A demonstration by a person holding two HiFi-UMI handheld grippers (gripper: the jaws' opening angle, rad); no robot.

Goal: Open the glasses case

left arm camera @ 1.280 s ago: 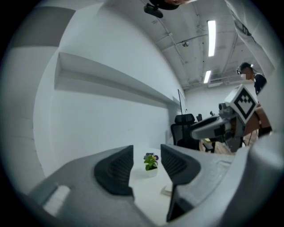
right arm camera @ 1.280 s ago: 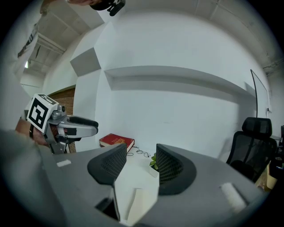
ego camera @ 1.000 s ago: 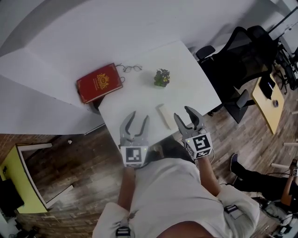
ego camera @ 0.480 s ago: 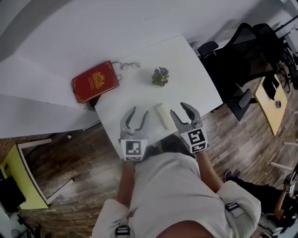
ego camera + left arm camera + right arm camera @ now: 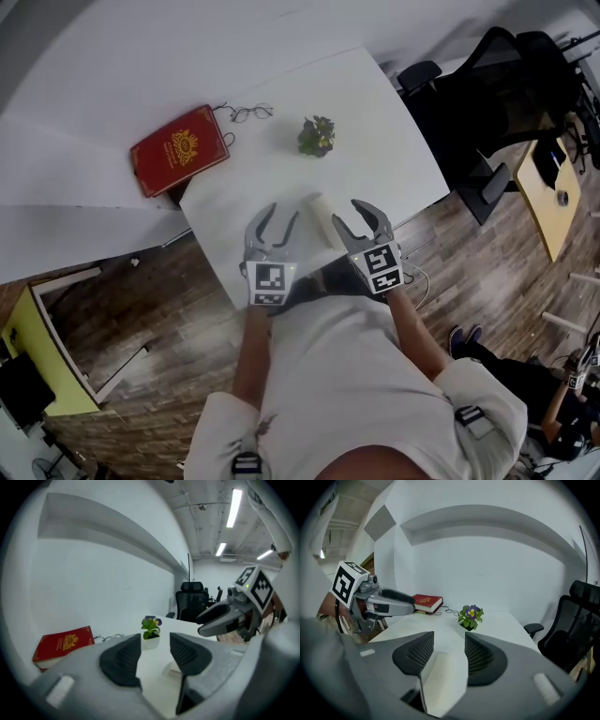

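While both pairs of jaws are standing apart and gripping nothing, the right gripper (image 5: 449, 641) is framing the glasses case (image 5: 440, 677) in its gap, pads clear of it. The left gripper (image 5: 154, 643) is showing that case just right of its jaws.

Case: pale, oblong, lying flat near the front edge of the counter (image 5: 375, 122) between both grippers, long axis running away from the person toward the potted plant (image 5: 317, 136).

Head view is showing the spectacles (image 5: 248, 113) as plain frames beside the red book (image 5: 178, 150). Both gripper views are rendering them as a thin dark tangle, each catching the other gripper.
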